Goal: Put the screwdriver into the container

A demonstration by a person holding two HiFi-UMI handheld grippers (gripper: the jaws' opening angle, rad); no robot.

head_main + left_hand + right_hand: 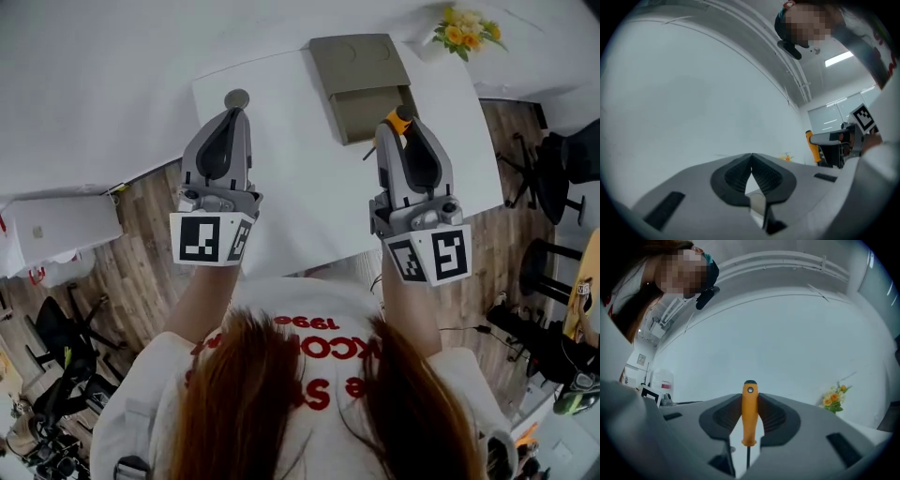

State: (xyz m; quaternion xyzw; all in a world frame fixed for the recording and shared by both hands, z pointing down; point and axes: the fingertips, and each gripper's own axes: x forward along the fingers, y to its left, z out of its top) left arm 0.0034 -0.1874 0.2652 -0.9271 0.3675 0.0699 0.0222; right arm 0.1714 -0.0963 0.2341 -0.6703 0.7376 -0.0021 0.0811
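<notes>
My right gripper (401, 120) is shut on the orange handle of the screwdriver (400, 119); its thin dark shaft (370, 151) slants down to the left over the white table (291, 187). In the right gripper view the screwdriver (749, 413) stands upright between the pads, butt end up, shaft (747, 459) pointing down. The olive-grey container (356, 70) lies open at the table's far end, just beyond and left of the right gripper. My left gripper (235, 113) hovers over the table's far left corner, shut with nothing in it, its tips meeting (751, 158).
A small round grey object (236, 97) sits at the table's far edge by the left gripper's tip. Yellow flowers (466, 28) stand at the far right corner. Office chairs (562, 159) stand on the wooden floor at right, a white box (56, 225) at left.
</notes>
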